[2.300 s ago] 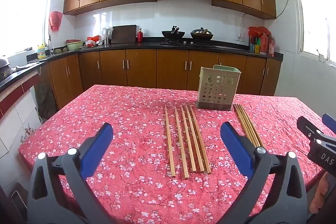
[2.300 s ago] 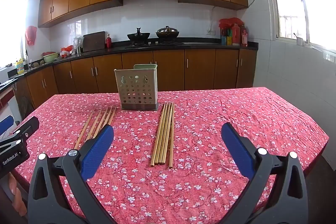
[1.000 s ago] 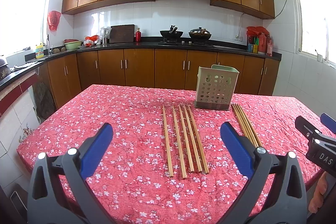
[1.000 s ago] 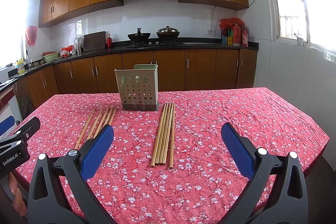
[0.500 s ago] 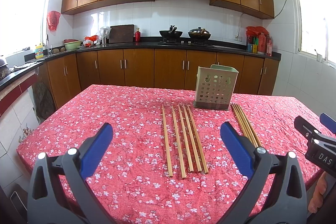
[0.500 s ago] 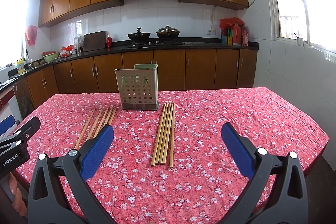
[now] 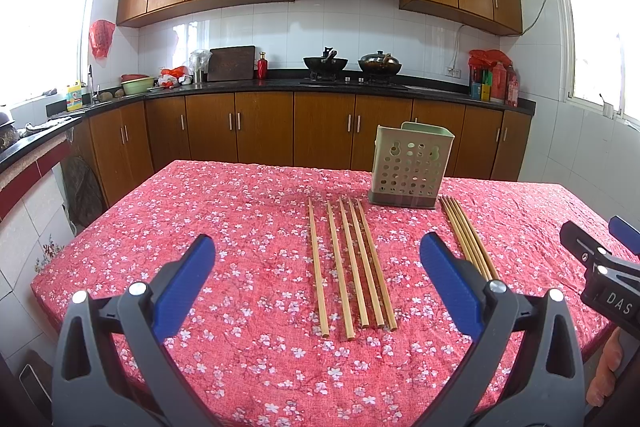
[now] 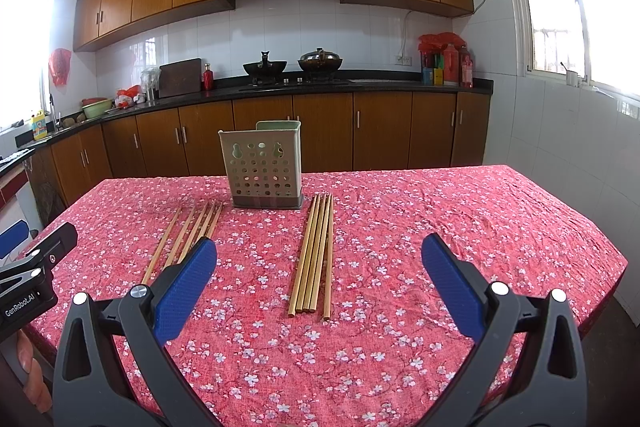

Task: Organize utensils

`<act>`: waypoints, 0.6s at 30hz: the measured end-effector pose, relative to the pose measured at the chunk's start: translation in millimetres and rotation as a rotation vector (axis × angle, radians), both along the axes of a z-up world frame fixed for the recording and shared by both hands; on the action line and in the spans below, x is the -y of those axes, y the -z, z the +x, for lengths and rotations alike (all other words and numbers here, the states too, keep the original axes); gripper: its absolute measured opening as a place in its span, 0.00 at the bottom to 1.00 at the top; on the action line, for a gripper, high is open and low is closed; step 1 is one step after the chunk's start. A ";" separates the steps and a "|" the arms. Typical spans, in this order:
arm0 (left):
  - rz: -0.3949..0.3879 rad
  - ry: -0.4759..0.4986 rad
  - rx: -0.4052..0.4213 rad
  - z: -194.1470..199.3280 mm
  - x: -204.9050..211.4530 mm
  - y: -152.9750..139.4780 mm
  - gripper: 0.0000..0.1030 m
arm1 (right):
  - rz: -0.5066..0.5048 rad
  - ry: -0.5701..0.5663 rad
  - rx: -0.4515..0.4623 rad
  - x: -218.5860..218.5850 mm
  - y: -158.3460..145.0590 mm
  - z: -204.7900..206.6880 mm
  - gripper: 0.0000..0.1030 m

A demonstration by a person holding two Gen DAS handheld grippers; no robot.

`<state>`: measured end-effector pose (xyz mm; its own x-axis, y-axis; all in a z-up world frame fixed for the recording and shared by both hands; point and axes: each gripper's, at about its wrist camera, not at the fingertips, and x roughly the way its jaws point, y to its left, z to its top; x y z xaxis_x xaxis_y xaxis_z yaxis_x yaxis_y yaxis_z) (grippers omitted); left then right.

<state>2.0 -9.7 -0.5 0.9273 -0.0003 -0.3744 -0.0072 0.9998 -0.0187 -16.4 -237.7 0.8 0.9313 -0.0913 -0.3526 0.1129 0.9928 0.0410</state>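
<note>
A pale green perforated utensil holder (image 7: 411,166) (image 8: 264,167) stands upright on the red floral tablecloth (image 7: 248,227). Several wooden chopsticks (image 7: 352,263) (image 8: 188,235) lie side by side to its left, slightly spread. A second tight bundle of chopsticks (image 7: 468,239) (image 8: 314,255) lies to its right. My left gripper (image 7: 316,287) hovers open above the near table edge, in front of the left group. My right gripper (image 8: 318,287) is open too, just short of the right bundle. Nothing is held.
Each gripper shows at the edge of the other's view, with a hand beneath. Wooden kitchen cabinets and a black counter (image 7: 280,89) with woks and bottles run behind the table. The table's right edge (image 8: 616,267) drops to the floor.
The left view has drifted slightly, so the chopsticks and holder sit a little further left and higher. The right view is almost unchanged. Both grippers stay open.
</note>
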 end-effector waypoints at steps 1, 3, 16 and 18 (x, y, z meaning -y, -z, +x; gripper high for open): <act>0.000 0.000 0.000 0.0 0.2 0.0 0.96 | 0.000 0.000 0.000 -0.1 0.0 -0.1 0.98; 0.000 0.000 0.000 0.0 -0.1 0.1 0.96 | 0.000 0.001 0.000 -0.1 0.1 -0.1 0.98; 0.000 0.000 -0.001 0.0 2.9 -0.3 0.96 | 0.001 -0.001 -0.001 -0.4 0.3 -0.2 0.98; -0.001 0.000 -0.002 -0.8 6.2 -1.0 0.96 | 0.001 -0.001 -0.001 -0.4 0.3 -0.3 0.98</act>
<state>1.2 -15.9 0.5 0.9267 -0.0009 -0.3758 -0.0068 0.9998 -0.0192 -16.6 -237.3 0.5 0.9310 -0.0903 -0.3536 0.1121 0.9928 0.0416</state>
